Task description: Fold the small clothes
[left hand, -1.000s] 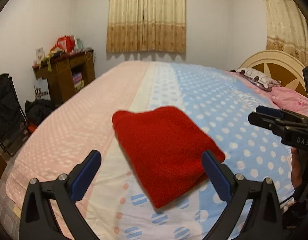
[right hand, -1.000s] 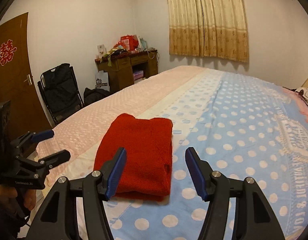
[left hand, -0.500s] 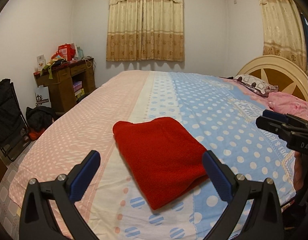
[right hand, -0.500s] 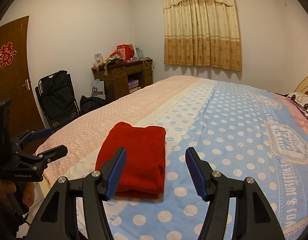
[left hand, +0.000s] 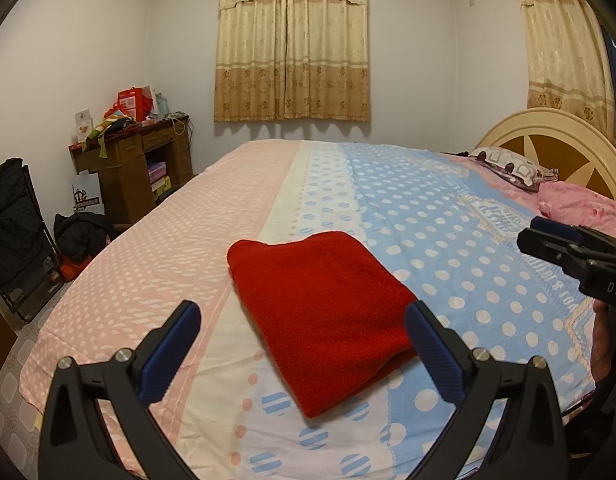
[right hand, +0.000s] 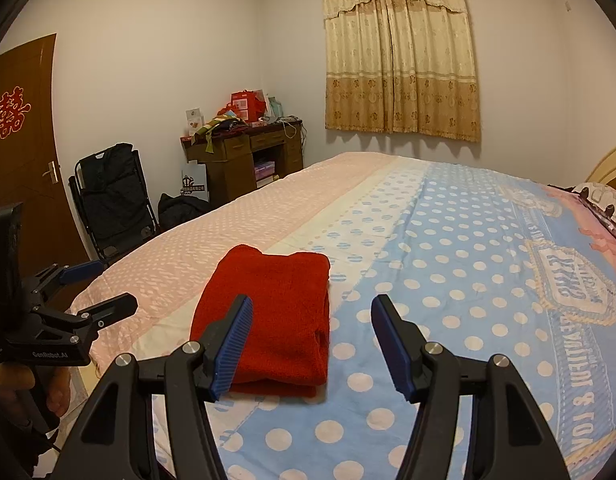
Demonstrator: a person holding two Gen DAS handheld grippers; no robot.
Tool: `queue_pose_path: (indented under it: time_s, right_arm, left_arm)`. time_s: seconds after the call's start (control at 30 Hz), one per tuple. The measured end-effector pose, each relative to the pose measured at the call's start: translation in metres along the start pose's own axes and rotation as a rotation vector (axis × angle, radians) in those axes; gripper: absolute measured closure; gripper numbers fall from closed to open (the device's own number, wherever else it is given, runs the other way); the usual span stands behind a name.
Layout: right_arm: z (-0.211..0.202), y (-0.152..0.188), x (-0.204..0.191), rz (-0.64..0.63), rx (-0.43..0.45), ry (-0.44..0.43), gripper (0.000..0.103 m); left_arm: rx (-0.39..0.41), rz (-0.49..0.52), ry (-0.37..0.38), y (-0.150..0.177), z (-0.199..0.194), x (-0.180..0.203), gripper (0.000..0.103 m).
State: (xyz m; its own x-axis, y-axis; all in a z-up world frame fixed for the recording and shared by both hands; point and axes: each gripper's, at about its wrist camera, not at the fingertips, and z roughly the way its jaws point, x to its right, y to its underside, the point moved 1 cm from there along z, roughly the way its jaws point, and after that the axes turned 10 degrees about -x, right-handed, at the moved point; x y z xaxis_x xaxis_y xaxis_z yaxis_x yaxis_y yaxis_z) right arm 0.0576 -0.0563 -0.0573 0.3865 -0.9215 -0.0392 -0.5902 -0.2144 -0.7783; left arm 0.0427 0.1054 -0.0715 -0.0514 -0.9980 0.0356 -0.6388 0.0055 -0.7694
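A red garment (left hand: 324,312) lies folded into a neat rectangle on the bed (left hand: 428,208), near its front edge; it also shows in the right wrist view (right hand: 272,312). My left gripper (left hand: 302,340) is open and empty, held above and just short of the garment. My right gripper (right hand: 312,344) is open and empty, over the garment's near right edge. Each gripper shows in the other's view: the right one at the right edge (left hand: 548,236), the left one at the lower left (right hand: 96,292).
The bed has a pink, white and blue dotted sheet. Pillows (left hand: 512,164) and a headboard (left hand: 548,136) are at the right. A wooden desk (left hand: 136,168), a black folding chair (left hand: 12,224) and a brown door (right hand: 20,140) stand along the left wall.
Both grippers have drawn back and risen away from the folded red garment, so it looks smaller and more of the room shows. The garment has not moved.
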Motion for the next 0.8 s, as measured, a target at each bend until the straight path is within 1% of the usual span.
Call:
queue_pose_path:
  time_s: [0.27,0.53,0.8]
  right_arm:
    - [0.0,0.0,0.001,0.0,0.003,0.003,0.039]
    - [-0.007,0.002,-0.003,-0.013,0.041,0.012,0.039]
    - [-0.017,-0.002,-0.009,-0.03,0.08,0.023,0.039]
  left_arm:
    - [-0.005,0.002,-0.005,0.002,0.001,0.001,0.0]
    - [-0.015,0.002,-0.027,0.003,0.002,0.001,0.0]
    - [0.008,-0.031,-0.034,-0.001,-0.007,-0.004,0.0]
